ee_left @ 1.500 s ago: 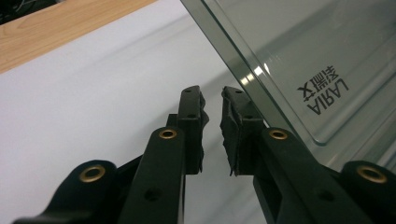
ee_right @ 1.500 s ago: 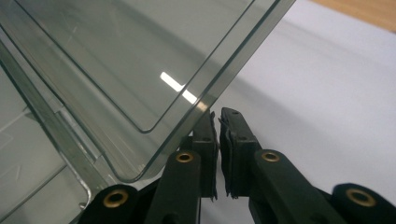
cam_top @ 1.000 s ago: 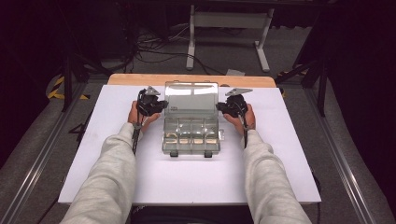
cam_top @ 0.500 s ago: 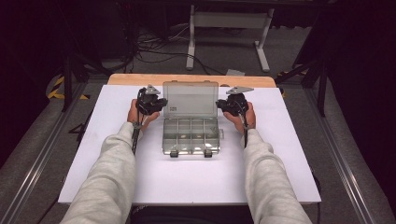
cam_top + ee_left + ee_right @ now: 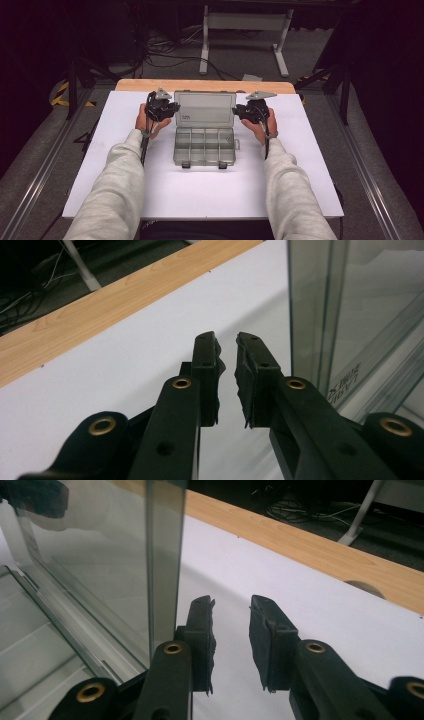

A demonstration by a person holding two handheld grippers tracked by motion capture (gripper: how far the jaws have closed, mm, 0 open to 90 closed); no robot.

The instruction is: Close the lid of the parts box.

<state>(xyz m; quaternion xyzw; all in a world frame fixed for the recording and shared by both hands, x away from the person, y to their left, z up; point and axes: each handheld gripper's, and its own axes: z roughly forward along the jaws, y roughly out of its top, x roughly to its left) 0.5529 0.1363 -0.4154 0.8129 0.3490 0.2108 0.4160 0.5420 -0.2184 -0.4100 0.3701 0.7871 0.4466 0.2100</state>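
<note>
A clear plastic compartment box (image 5: 205,147) lies mid-table on the white sheet, and its lid (image 5: 205,107) stands raised at the back. My left gripper (image 5: 170,109) is just off the lid's left edge. In the left gripper view its jaws (image 5: 227,347) have just been opening. A narrow gap between them holds nothing, and the lid (image 5: 360,315) is beside the right jaw. My right gripper (image 5: 240,111) is at the lid's right edge. Its jaws (image 5: 232,607) have also just been opening and stand apart and empty, with the lid's edge (image 5: 165,555) left of them.
The white sheet (image 5: 300,175) covers a wooden table whose bare far edge (image 5: 205,86) shows behind the box. Dark floor, cables and a white metal stand (image 5: 245,22) lie beyond. The box's compartments look empty.
The lid has swung from a forward tilt to standing up at the back. Both grippers stay at its side edges, and their jaws now stand off it.
</note>
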